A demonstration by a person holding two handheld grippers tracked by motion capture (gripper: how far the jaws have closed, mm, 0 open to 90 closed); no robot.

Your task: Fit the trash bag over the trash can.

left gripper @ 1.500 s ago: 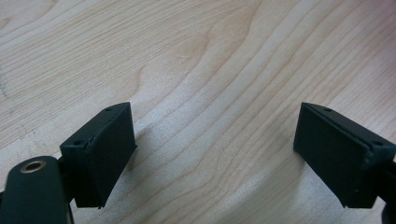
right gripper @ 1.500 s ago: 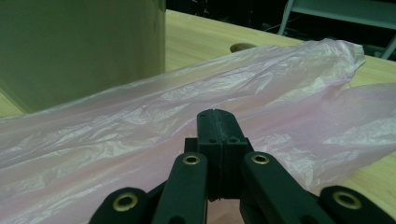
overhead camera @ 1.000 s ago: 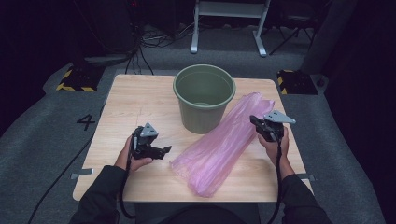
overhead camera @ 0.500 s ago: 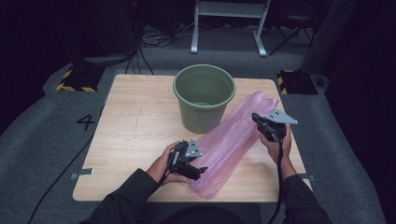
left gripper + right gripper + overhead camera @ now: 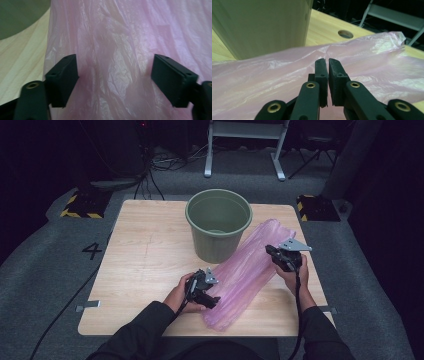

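- Bag [image 5: 250, 272], pink plastic, is lying flat on the table [image 5: 140, 270], just right of the green bucket [image 5: 218, 225] and touching its base.
- Long axis is running diagonally: near end is pointing at the table's front edge, far end is pointing toward the far right corner, past the bucket.
- Left gripper [image 5: 210, 297] is sitting at the bag's near end on its left side; jaws are standing apart with crumpled film [image 5: 112, 65] between them, have just been closing a little, and pads are not pressing on it.
- Right gripper [image 5: 280, 257] is resting at the bag's right edge, about midway along; jaws are almost together in the right gripper view [image 5: 328, 75], pinching a thin fold of bag there.
- Bucket is standing upright at the table's far middle.
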